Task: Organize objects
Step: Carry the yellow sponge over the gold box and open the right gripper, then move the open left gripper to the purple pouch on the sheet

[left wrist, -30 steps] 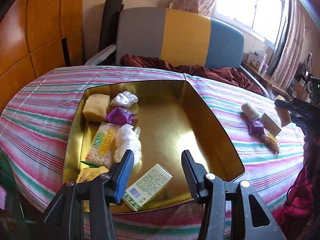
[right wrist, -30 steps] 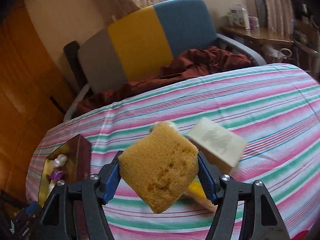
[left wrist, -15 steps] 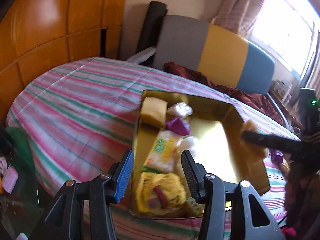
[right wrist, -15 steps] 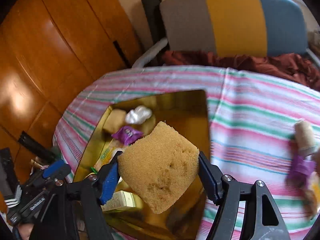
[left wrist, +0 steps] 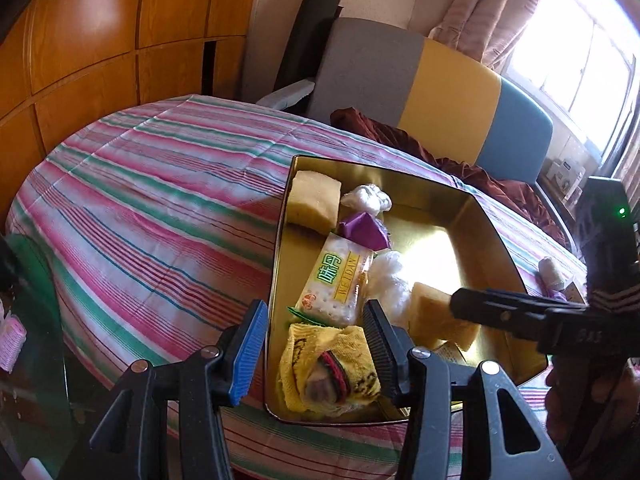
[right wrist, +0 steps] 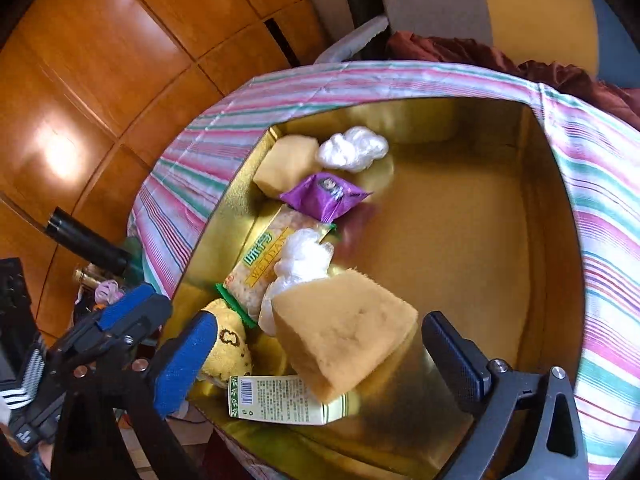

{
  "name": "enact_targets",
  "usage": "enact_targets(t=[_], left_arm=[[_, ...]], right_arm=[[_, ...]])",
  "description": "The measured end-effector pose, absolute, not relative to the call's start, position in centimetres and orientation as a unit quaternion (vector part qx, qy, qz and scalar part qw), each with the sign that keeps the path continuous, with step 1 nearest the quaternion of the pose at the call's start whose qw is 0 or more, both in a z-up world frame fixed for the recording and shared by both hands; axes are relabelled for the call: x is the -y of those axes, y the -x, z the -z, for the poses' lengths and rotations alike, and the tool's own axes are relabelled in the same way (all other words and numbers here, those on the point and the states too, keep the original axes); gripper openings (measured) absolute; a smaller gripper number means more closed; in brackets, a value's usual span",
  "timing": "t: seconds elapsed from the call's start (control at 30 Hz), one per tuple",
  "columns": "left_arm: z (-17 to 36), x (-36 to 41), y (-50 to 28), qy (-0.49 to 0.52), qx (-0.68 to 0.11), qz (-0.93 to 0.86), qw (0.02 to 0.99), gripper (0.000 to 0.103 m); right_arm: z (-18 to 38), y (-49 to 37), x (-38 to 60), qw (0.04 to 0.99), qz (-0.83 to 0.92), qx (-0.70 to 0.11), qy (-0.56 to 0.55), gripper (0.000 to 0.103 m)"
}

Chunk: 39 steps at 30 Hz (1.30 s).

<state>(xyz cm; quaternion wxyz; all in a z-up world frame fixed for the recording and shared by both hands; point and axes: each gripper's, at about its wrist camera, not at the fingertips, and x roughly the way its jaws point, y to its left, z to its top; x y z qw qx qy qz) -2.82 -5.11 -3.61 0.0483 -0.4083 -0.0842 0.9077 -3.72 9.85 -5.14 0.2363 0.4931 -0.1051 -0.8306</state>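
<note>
The right gripper (right wrist: pixel 320 344) is hanging open over the gold tin (right wrist: pixel 536 216), the yellow sponge (right wrist: pixel 344 332) lying loose between its fingers; the left gripper (left wrist: pixel 316 344) is hovering open.

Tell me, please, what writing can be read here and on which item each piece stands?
"WEIDAN", under green Chinese characters: cracker pack.
"GAS", faint: right gripper arm.
Fine print and barcode: green-white box, too small to read.
Logo: purple packet, blurred.
</note>
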Motion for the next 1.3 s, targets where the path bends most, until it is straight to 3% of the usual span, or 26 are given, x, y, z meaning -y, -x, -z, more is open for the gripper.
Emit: enact_targets(t=[0.47,0.9,1.07,1.17,1.3], left_arm=[[2.2,1.6,1.8,0.398,0.039,-0.913,0.083,0.05],[0.9,-3.5,1.4,0.398,0.011,-0.904,0.155,0.05],[0.7,-7.0,1.6,0.404,-0.008,-0.895,0.191,0.05],[0.5,-10.1,1.4,0.404,-0.028,-0.887,0.222,0.05],[0.9,-14.9,1.3,0.411,-0.06,-0.87,0.267,0.05]], right_arm=[[1.3,-0.2,-18.2,0.174,0.875,0.103,-0.441,0.103],[-0.7,-2.9,-35.9,-0.021,0.907,0.129,-0.4,0.103],[0.1,-5.1,-45.1,-0.141,0.902,0.186,-0.363,0.103],[2.2,-7.5,-49.9,-0.208,0.873,0.274,-0.346,0.103],[2.7,-8.9,-53.3,-0.229,0.844,0.362,-0.323,0.103]])
